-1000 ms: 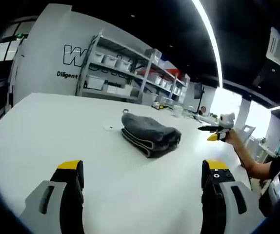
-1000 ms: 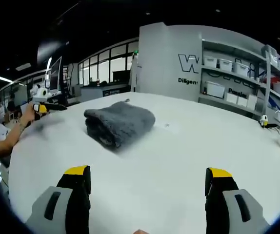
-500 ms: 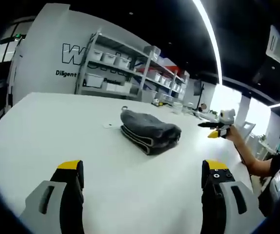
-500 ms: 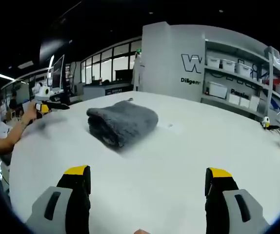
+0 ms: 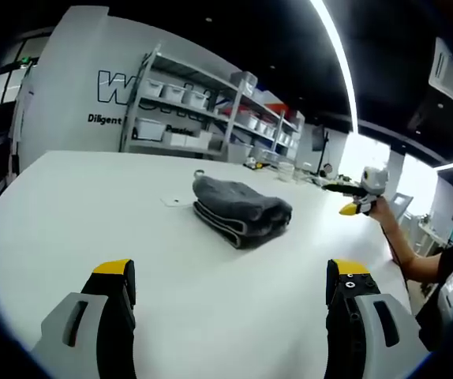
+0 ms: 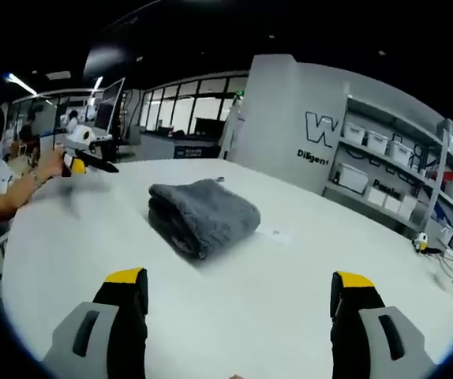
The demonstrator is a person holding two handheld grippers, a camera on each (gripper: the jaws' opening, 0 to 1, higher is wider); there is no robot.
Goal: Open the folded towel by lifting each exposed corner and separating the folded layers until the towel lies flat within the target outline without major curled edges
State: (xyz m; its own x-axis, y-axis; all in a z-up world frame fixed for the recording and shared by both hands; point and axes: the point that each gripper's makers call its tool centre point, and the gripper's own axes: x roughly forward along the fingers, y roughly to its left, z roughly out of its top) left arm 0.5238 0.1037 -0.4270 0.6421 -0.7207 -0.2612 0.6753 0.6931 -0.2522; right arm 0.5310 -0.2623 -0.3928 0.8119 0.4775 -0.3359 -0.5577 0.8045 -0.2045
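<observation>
While the thick, dark grey plush towel (image 5: 241,209) remains a compact folded bundle with its stacked edges showing along one side, it rests near the middle of the broad white tabletop (image 5: 76,213), well clear of every edge, presumably so that its layers can be spread outward on all sides. A small pale tag or marker (image 5: 172,201) lies on the tabletop just beside it; no target outline can be made out. The left tool (image 5: 230,288), grey with yellow-tipped jaws, is held wide and empty, short of the towel. The right tool (image 6: 238,296) is likewise wide and empty, facing the bundle from its other side, which suits a two-sided approach to the corners. Unfolding appears not yet begun.
</observation>
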